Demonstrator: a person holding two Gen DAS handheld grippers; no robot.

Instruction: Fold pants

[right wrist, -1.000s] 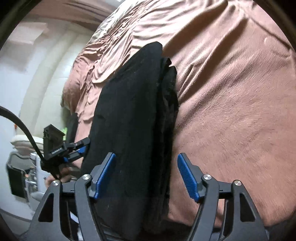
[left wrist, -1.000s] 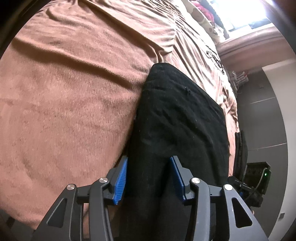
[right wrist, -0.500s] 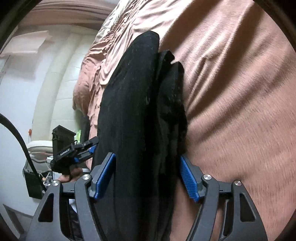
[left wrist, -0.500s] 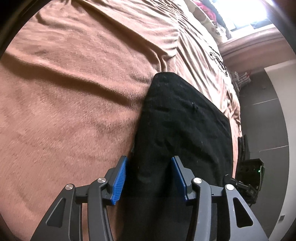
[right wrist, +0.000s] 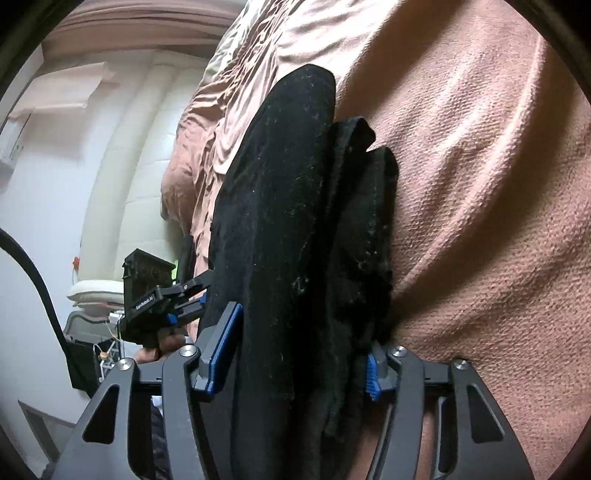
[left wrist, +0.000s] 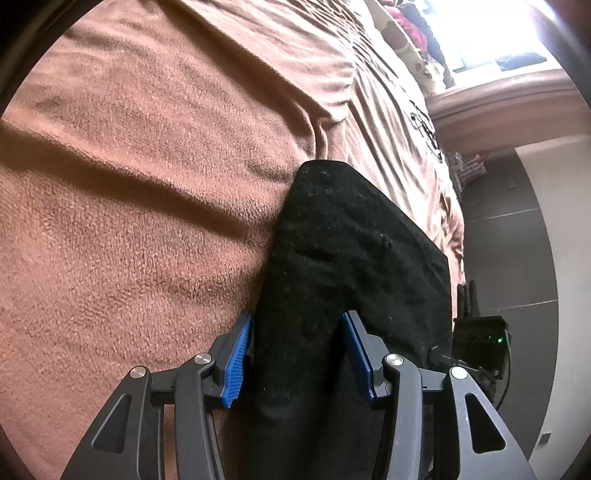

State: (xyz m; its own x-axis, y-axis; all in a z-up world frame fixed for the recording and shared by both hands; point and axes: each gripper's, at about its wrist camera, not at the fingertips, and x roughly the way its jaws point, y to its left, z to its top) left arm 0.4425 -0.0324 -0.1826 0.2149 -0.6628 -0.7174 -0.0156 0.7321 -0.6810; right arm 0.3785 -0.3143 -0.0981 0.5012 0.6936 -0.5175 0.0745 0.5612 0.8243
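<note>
While the folded black pants [left wrist: 351, 266] are clamped between the pads of the left tool [left wrist: 295, 354] and the just-narrowed right tool [right wrist: 295, 354] above the bed [left wrist: 147, 221], loose inner layers could be shed from either grip.

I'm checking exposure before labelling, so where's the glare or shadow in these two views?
Left wrist view: window blown out white at top right, dark fold shadows on the brown blanket. Right wrist view: even, dimmer light; black pants show little detail.
</note>
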